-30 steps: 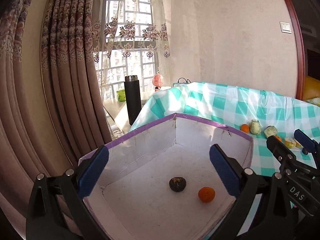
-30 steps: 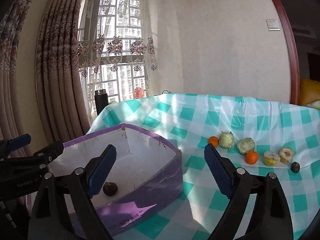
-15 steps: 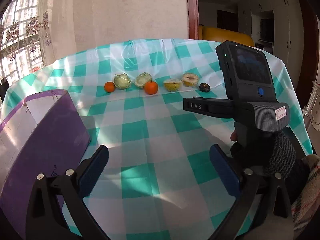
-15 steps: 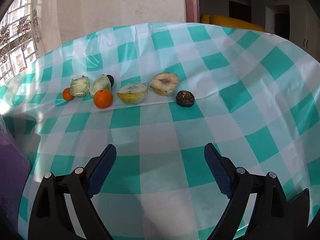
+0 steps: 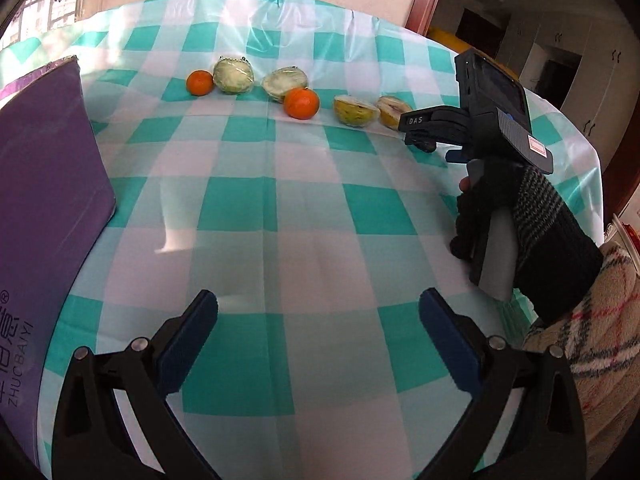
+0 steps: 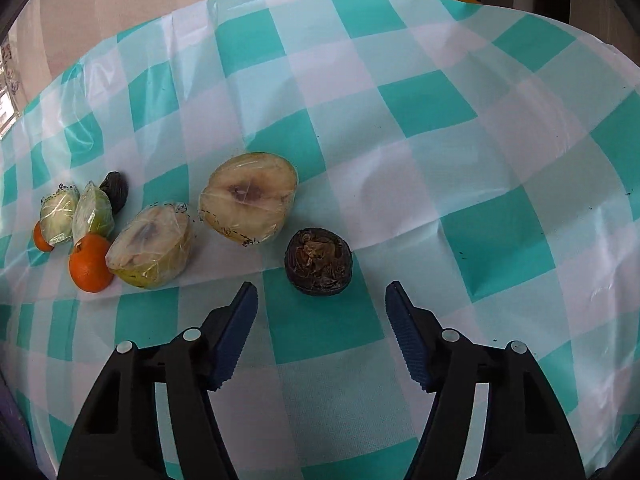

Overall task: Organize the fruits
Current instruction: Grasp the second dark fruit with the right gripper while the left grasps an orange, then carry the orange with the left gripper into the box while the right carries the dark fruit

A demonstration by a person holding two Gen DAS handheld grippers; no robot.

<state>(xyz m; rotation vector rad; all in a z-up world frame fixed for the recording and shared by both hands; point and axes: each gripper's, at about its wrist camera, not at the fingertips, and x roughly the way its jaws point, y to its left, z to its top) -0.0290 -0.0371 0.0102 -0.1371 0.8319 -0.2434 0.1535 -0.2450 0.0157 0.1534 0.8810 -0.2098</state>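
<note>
Dark fruit: centre frame on the checked cloth, just ahead of the right gripper, jaws just narrowed, nothing between them yet. Left gripper: spread, empty, lower frame. Risk: a pad nudging the round fruit, rolling it into the wrapped half.

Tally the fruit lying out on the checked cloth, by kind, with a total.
Oranges: 2
Pale green wrapped halves: 2
Yellowish wrapped halves: 2
Dark wrinkled fruits: 2
Total: 8
</note>
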